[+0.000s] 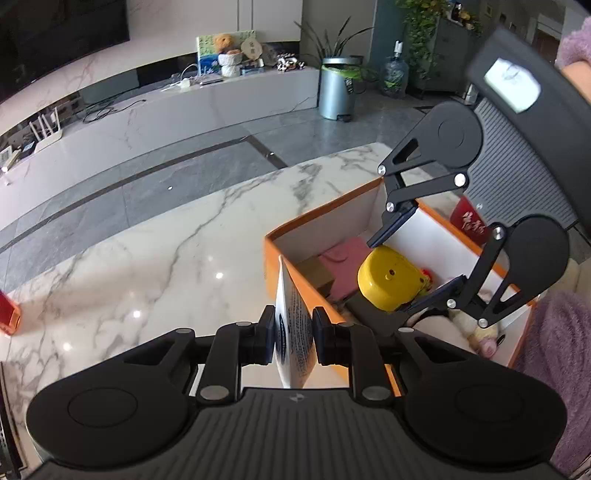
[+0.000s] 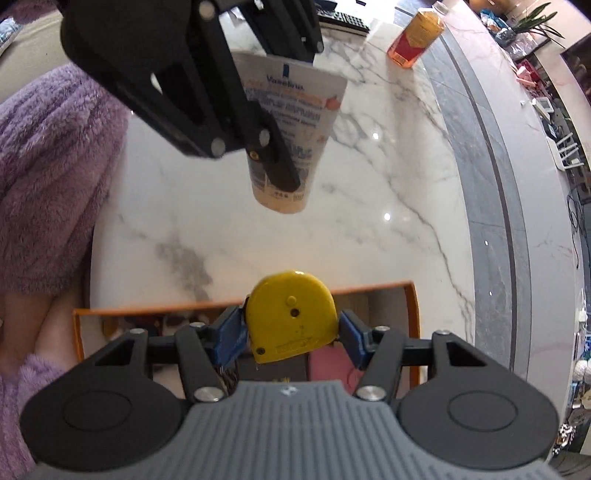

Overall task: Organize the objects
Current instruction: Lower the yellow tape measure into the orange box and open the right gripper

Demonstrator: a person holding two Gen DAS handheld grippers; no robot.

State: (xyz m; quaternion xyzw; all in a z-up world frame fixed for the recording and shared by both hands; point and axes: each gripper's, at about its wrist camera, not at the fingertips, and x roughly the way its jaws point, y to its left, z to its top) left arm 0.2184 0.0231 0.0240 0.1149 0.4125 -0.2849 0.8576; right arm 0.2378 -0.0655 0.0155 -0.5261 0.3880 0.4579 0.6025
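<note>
My left gripper (image 1: 294, 330) is shut on a white lotion tube (image 1: 295, 325), seen edge-on and lifted above the marble table. In the right wrist view the same tube (image 2: 295, 110) hangs cap-down in the air. My right gripper (image 2: 291, 332) is shut on a yellow tape measure (image 2: 291, 317), its blue pads pressing both sides. That gripper (image 1: 410, 266) holds the tape measure (image 1: 391, 282) just above the open orange box (image 1: 325, 216), to the right of my left gripper.
The orange box (image 2: 332, 291) holds a pink pouch (image 1: 343, 258), a brown carton and a plush toy (image 1: 476, 332). A red packet (image 1: 469, 225) lies beyond it. An orange bottle (image 2: 417, 35) lies on the far table, a red object (image 1: 7, 314) at its left edge. Purple sleeves (image 2: 48, 166) flank the box.
</note>
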